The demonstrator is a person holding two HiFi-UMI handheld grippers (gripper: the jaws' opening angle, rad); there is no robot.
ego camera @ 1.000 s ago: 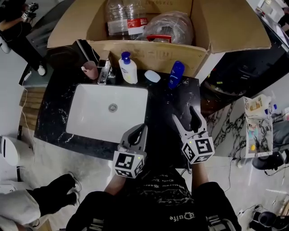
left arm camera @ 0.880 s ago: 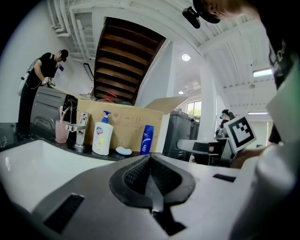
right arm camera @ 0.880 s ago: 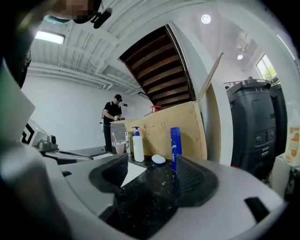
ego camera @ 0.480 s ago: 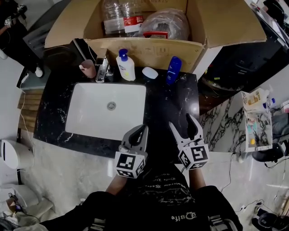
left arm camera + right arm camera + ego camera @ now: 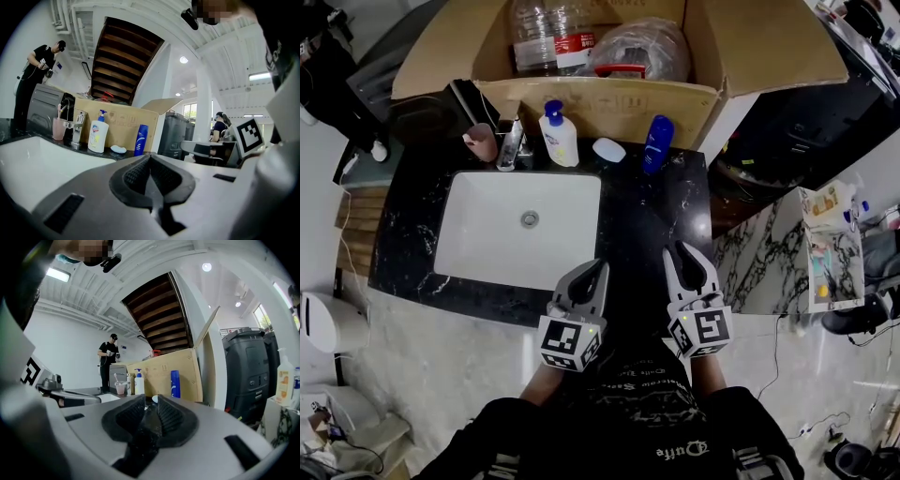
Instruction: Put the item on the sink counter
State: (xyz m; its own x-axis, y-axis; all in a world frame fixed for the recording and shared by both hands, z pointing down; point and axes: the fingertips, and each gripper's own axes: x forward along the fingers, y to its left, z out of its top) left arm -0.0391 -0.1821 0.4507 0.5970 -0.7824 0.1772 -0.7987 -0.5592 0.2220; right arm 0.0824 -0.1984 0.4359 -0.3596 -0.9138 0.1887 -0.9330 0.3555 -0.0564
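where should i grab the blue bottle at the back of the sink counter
Probably around the middle of its body, coming in level from the front. The blue bottle stands upright, tall and slim, and the cardboard box sits close behind it, blocking the back.

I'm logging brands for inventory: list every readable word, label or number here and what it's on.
Nothing reads with certainty.
White plastic pump bottle: blue label, too blurred.
Blue upright plastic bottle: white mark, no legible letters.
Clear plastic bottle in the box: red label, too small.
Brown cardboard box: faint print, unreadable.
Person's black shirt: white lettering, too blurred.
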